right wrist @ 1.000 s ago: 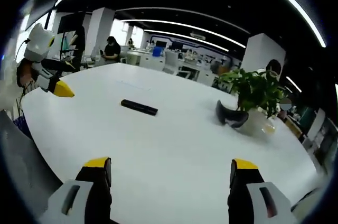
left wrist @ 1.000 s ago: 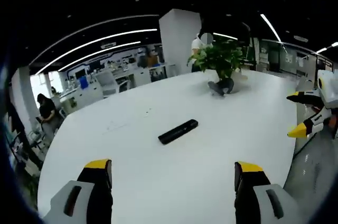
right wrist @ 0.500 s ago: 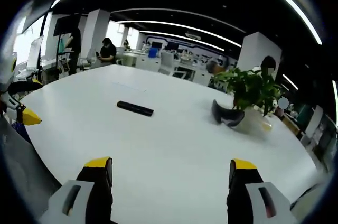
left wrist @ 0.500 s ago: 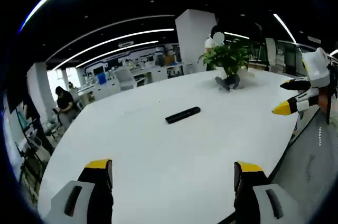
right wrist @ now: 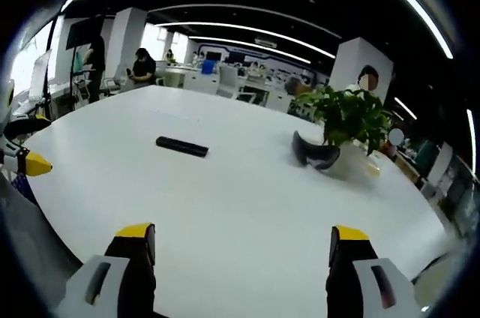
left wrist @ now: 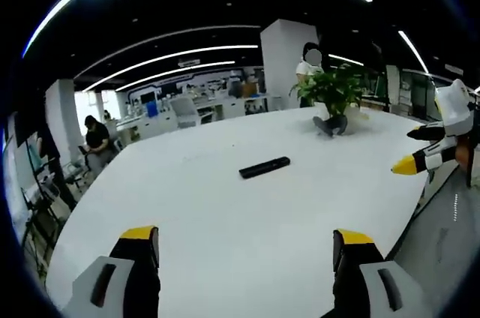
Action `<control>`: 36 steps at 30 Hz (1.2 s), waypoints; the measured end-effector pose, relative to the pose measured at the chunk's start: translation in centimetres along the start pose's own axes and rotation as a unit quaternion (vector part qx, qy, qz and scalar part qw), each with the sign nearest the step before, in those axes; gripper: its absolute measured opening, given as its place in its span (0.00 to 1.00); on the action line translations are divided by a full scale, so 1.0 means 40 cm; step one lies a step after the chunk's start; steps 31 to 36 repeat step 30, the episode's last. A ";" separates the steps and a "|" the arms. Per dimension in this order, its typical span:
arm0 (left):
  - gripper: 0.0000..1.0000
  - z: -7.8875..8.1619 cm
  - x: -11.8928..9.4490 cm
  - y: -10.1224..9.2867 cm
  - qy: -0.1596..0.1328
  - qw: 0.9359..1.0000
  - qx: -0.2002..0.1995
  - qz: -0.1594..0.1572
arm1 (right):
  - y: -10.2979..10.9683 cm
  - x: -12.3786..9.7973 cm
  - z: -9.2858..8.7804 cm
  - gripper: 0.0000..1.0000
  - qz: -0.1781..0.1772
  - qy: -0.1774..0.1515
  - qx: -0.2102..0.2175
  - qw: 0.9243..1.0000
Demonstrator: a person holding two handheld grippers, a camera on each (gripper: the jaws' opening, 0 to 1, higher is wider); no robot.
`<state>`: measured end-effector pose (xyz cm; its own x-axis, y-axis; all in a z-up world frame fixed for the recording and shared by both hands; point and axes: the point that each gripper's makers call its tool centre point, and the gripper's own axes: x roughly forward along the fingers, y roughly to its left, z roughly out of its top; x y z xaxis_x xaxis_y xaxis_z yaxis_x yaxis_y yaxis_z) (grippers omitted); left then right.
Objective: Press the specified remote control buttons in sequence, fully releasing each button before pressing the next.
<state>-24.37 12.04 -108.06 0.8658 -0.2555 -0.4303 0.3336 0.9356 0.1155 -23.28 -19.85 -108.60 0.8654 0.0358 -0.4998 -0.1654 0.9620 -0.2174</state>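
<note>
While the left gripper [left wrist: 244,247] hangs over the near edge of the white table [left wrist: 225,220], its two yellow-tipped jaws stand wide apart with nothing between them. The right gripper [right wrist: 236,243] is set the same way in its own view: jaws spread, empty, above the table's rim.

Beyond the jaws in the left gripper view, the black remote [left wrist: 264,167] lies flat out on the middle of the table, well apart from both grippers. Its long axis runs across the view, the right end tilted a little farther away, toward the potted plant [left wrist: 334,93]. In the right gripper view the remote [right wrist: 181,146] sits left of centre, its long axis again crosswise, the right end slightly nearer. Which end carries the buttons is too small to tell.

The left gripper view catches the right gripper [left wrist: 427,154] coming in from the right edge, off the table's side, yellow tips pointing left. The right gripper view shows the left gripper [right wrist: 21,159] at its left edge, a yellow tip pointing right. This view also gives a plainer look at a dark curved thing [right wrist: 315,154] lying just beside the plant's pot.

A seated person [left wrist: 96,142] shows far back at the desks.
</note>
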 end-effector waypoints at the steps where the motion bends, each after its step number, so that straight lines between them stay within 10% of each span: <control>1: 1.00 -0.006 0.001 0.005 0.004 1.000 0.004 0.005 | 0.005 0.001 -0.002 0.97 0.004 0.002 0.002 1.000; 36: 0.96 -0.014 -0.010 0.029 0.005 0.999 0.022 0.035 | -0.001 0.002 -0.056 0.99 0.029 0.024 0.000 0.999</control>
